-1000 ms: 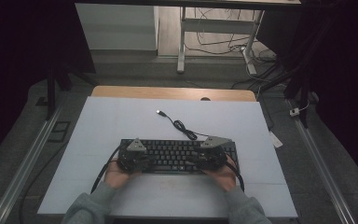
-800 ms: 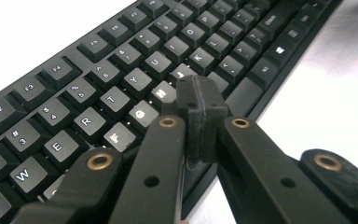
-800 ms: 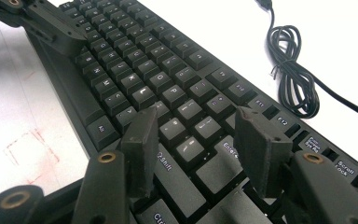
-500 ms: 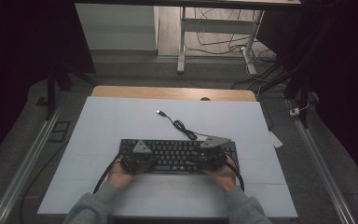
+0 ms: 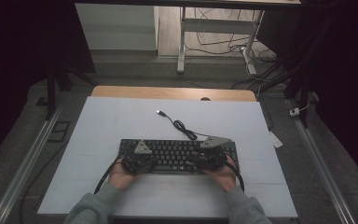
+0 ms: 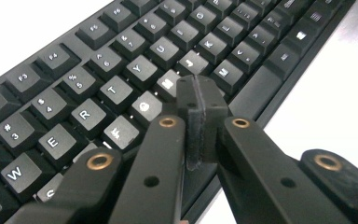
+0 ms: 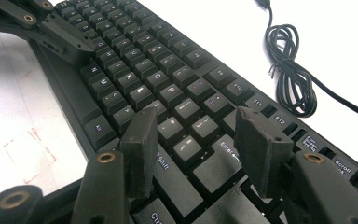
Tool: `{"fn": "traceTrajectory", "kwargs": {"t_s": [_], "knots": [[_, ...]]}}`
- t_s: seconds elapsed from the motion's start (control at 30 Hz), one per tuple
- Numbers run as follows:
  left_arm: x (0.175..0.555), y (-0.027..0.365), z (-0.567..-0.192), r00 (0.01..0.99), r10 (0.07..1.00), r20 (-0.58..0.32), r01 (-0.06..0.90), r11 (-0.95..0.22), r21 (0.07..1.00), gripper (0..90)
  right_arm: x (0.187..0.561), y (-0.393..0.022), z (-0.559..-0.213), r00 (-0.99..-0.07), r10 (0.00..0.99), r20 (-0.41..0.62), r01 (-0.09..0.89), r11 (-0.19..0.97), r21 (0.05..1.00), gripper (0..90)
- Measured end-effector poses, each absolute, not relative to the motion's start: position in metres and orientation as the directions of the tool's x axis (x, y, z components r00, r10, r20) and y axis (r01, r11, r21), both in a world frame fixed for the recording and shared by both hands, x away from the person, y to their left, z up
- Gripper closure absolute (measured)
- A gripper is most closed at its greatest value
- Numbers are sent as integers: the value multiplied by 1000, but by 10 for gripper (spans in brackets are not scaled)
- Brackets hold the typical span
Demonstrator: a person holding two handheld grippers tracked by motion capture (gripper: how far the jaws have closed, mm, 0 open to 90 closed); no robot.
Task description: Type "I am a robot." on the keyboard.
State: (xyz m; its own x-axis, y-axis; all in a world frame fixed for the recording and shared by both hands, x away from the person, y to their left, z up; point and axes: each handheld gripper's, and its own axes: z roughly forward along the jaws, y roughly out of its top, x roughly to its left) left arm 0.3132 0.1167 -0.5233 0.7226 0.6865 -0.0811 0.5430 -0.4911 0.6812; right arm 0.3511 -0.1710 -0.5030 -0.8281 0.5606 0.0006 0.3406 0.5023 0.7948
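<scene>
A black keyboard (image 5: 179, 150) lies flat on the white table top, near the front edge. My left gripper (image 5: 142, 163) is held over its left half. In the left gripper view its jaws are shut (image 6: 199, 95), pads together with nothing between them, tips low over the middle letter keys of the keyboard (image 6: 74, 93). Whether they touch a key I cannot tell. My right gripper (image 5: 209, 158) is held over the right half. In the right gripper view it stands open (image 7: 198, 126) above the Shift and Enter keys of the keyboard (image 7: 135, 70), holding nothing. The left gripper (image 7: 74, 49) also appears there, farther off.
The keyboard's black cable (image 5: 181, 126) lies in a loose coil behind it and ends in a USB plug (image 5: 160, 112). In the right gripper view the cable coil (image 7: 291, 77) sits just past the function keys. A wooden strip (image 5: 172, 92) edges the table's far side.
My left gripper has edged a little to the right over the keyboard. The right gripper and the keyboard have stayed where they were.
</scene>
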Motion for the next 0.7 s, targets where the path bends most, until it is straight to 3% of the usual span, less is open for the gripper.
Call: {"fn": "traceTrajectory", "kwargs": {"t_s": [0.6,0.7], "knots": [[312,139,-501,695,712,-102,520,-400,755,882,351,-172,-502,-827,562,-2,338,501,797,496],[313,146,-499,685,720,-113,526,-381,761,844,351,-172,-502,-827,562,-3,338,502,796,495]]}}
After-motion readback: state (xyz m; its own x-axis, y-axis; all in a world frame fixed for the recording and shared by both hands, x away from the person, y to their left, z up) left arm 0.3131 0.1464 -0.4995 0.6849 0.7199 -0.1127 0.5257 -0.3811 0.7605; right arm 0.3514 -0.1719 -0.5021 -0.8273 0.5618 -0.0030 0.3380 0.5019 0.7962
